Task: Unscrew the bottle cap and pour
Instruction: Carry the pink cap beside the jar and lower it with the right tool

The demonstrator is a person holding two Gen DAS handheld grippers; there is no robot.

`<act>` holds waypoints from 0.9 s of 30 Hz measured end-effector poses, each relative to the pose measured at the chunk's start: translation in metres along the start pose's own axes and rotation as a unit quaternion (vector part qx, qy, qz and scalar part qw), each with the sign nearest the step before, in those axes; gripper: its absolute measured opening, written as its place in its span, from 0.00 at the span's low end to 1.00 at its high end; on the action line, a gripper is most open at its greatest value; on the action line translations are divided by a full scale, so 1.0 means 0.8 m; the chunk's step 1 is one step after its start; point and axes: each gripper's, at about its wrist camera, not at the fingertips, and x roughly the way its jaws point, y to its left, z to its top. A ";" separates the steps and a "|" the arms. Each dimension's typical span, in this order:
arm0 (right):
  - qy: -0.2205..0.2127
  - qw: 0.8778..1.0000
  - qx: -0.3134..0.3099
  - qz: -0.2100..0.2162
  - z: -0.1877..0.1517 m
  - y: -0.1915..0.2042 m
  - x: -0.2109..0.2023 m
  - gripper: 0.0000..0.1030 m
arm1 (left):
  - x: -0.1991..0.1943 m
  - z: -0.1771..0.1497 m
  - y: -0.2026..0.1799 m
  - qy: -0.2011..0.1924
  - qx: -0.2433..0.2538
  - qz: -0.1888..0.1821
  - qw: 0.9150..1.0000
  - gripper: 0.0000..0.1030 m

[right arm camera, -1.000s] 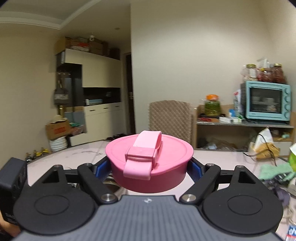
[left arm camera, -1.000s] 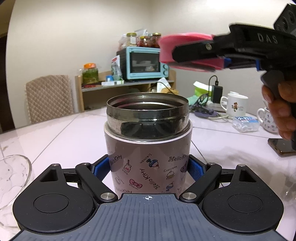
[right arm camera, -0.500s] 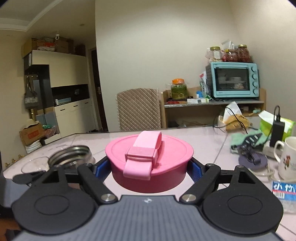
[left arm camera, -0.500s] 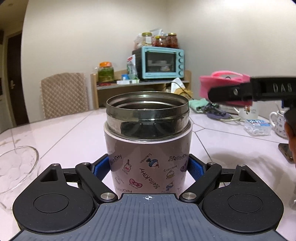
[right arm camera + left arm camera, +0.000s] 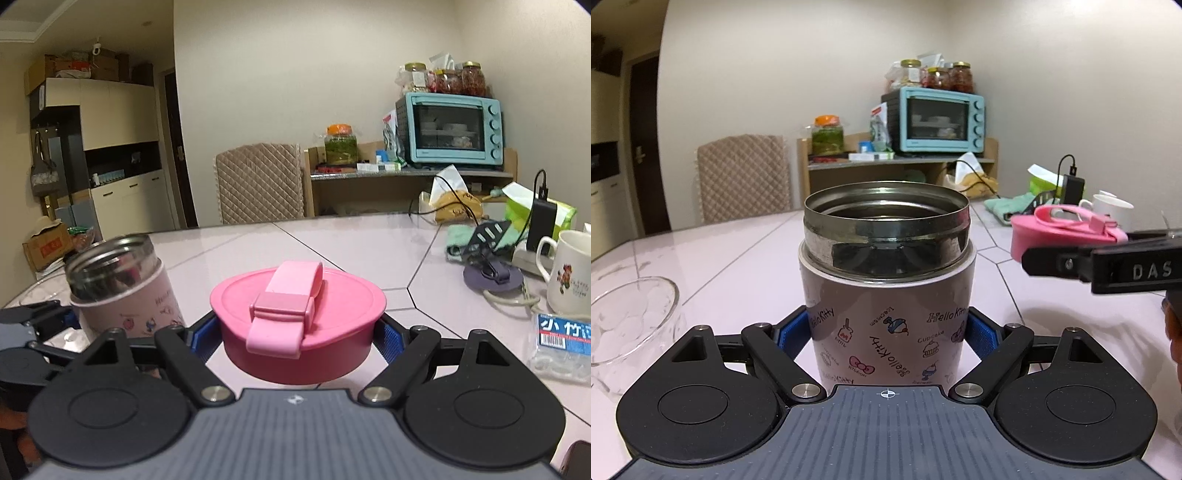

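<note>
My left gripper (image 5: 888, 334) is shut on the Hello Kitty flask (image 5: 886, 306), a pink-bodied jar with an open steel mouth, upright on the table. The flask also shows in the right wrist view (image 5: 122, 284), to the left. My right gripper (image 5: 297, 332) is shut on the pink cap (image 5: 297, 314), which has a lighter pink strap on top, and holds it low over the table to the flask's right. In the left wrist view the cap (image 5: 1056, 232) sits at the right, in the other gripper's fingers (image 5: 1071, 262).
A clear glass bowl (image 5: 624, 325) stands left of the flask. A white mug (image 5: 569, 273), a plastic pack (image 5: 561, 343), a charger with cables (image 5: 539, 221) and a green cloth (image 5: 465, 236) crowd the table's right side. A chair (image 5: 738, 177) and shelf with a toaster oven (image 5: 938, 120) stand behind.
My right gripper has carried the pink cap down and to the right, away from above the flask's mouth to near table height. The left gripper still holds the flask.
</note>
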 end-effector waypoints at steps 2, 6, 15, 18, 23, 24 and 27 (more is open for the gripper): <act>0.002 1.000 0.001 -0.002 -0.003 -0.002 0.003 0.82 | -0.002 -0.001 -0.001 0.000 -0.002 0.003 1.000 0.87; 0.009 1.000 -0.003 -0.003 -0.006 -0.004 0.006 0.82 | -0.005 -0.003 -0.001 -0.001 -0.004 0.005 1.000 0.87; 0.036 0.999 -0.011 -0.001 -0.015 -0.006 0.020 0.82 | -0.005 -0.001 0.000 0.003 0.002 0.004 1.000 0.88; 0.039 0.999 -0.011 0.000 -0.017 -0.008 0.022 0.83 | -0.005 -0.001 0.000 0.005 0.004 0.004 1.000 0.88; 0.042 0.999 -0.010 0.001 -0.018 -0.009 0.022 0.82 | -0.004 -0.001 -0.005 0.010 0.020 0.009 1.000 0.89; 0.043 0.999 -0.010 0.001 -0.019 -0.009 0.022 0.83 | -0.004 -0.002 -0.006 0.010 0.023 0.009 1.000 0.89; 0.044 0.999 -0.010 0.003 -0.020 -0.010 0.024 0.83 | -0.006 -0.003 -0.005 0.012 0.022 0.005 1.000 0.90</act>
